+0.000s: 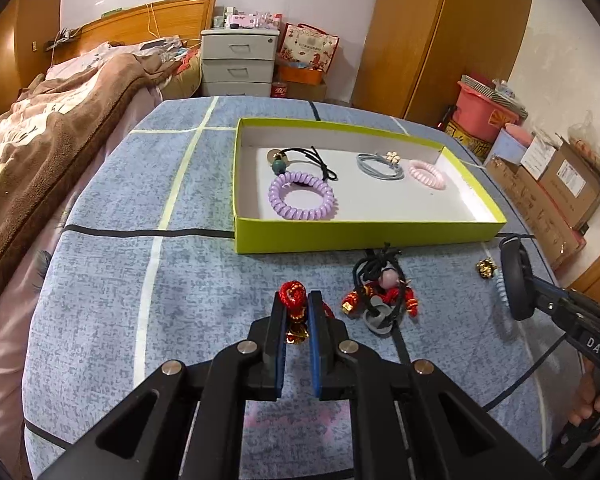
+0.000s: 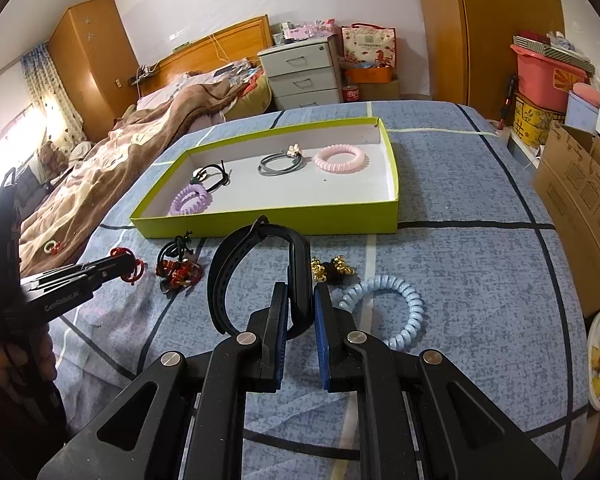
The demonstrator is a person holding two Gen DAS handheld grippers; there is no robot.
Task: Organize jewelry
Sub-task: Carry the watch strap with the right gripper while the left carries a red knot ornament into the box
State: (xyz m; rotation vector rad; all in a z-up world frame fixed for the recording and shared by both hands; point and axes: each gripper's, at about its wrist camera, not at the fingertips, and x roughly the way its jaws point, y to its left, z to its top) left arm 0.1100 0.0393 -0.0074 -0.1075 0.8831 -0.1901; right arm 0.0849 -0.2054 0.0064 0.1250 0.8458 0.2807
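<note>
A lime-green box (image 1: 364, 236) (image 2: 260, 226) holds a purple coil hair tie (image 1: 302, 196), a black bead tie (image 1: 300, 160), a grey tie with a flower (image 1: 380, 165) and a pink coil tie (image 1: 427, 173). My left gripper (image 1: 298, 300) is shut on a red knotted cord bracelet (image 1: 294, 292) just above the blue cloth. My right gripper (image 2: 301, 292) is shut on a black wristband (image 2: 256, 264), held above the cloth; it also shows in the left wrist view (image 1: 516, 284). A red and black tangle of ties (image 1: 380, 292) (image 2: 178, 270) lies between them.
A light-blue coil tie (image 2: 396, 312) and gold charms (image 2: 332, 268) lie right of the right gripper. A bed with a brown blanket (image 1: 40, 152) borders the left side. Cardboard boxes (image 1: 560, 188) stand to the right, white drawers (image 1: 240, 60) behind.
</note>
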